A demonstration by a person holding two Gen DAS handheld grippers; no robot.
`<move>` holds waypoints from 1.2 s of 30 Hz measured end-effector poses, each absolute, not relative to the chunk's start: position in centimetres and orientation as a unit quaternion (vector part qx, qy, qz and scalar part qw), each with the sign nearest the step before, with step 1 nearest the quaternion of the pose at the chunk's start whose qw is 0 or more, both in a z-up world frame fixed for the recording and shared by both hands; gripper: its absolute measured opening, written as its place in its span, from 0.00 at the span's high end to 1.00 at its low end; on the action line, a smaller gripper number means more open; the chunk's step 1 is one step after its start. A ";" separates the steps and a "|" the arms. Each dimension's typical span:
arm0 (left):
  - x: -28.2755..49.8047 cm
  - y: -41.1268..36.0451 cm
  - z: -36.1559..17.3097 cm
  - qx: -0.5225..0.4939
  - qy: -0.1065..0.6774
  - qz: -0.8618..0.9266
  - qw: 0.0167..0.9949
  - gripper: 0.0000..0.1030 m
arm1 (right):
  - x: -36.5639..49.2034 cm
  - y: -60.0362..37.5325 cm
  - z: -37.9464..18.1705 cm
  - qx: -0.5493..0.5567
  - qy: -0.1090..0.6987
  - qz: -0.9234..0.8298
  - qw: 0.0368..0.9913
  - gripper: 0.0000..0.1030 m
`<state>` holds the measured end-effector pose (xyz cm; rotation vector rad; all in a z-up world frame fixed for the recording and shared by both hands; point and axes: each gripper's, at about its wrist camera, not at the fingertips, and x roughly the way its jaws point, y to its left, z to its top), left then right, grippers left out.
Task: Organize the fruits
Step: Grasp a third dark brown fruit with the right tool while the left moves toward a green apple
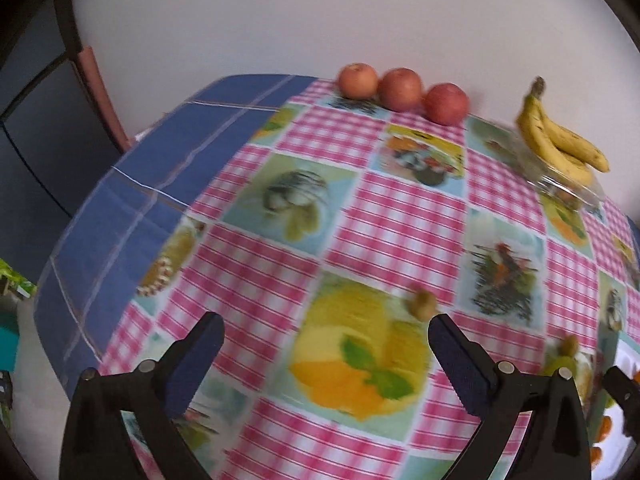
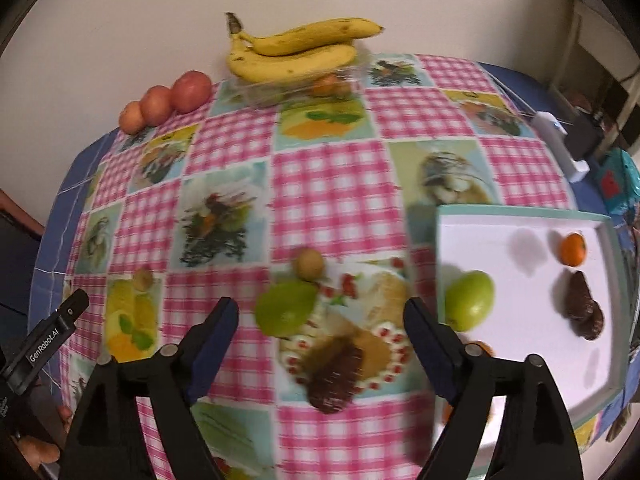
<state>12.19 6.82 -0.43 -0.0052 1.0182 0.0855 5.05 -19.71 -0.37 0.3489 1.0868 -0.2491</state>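
My right gripper (image 2: 320, 312) is open low over the checked tablecloth. A green pear-like fruit (image 2: 286, 308) lies between its fingers, nearer the left one. Just beyond sits a small tan round fruit (image 2: 308, 264), with another (image 2: 143, 279) further left. To the right, a white tray (image 2: 520, 232) holds a green apple (image 2: 470, 300), a tangerine (image 2: 573, 249) and a dark brown lump (image 2: 584, 312). My left gripper (image 1: 324, 328) is open and empty; a small brownish fruit (image 1: 422, 304) lies just past its right fingertip.
Three red apples (image 1: 400, 89) line the far edge by the wall. Bananas (image 2: 296, 52) rest on a clear plastic box (image 2: 276, 94). A white device (image 2: 560, 148) and a black box (image 2: 584, 136) stand far right. The blue cloth edge (image 1: 140, 184) drops off at the left.
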 end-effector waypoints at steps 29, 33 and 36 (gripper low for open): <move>11.5 4.4 -2.1 -0.022 0.511 -0.043 0.858 0.00 | 4.0 -19.1 -3.5 0.134 0.566 -0.092 0.808 0.14; 11.6 4.1 -3.2 -0.029 0.540 -0.044 0.840 0.00 | 3.9 -19.1 -4.6 0.137 0.582 -0.086 0.797 0.19; 11.6 3.7 -4.1 -0.021 0.555 -0.039 0.830 0.00 | 3.7 -19.1 -5.4 0.140 0.594 -0.084 0.788 0.36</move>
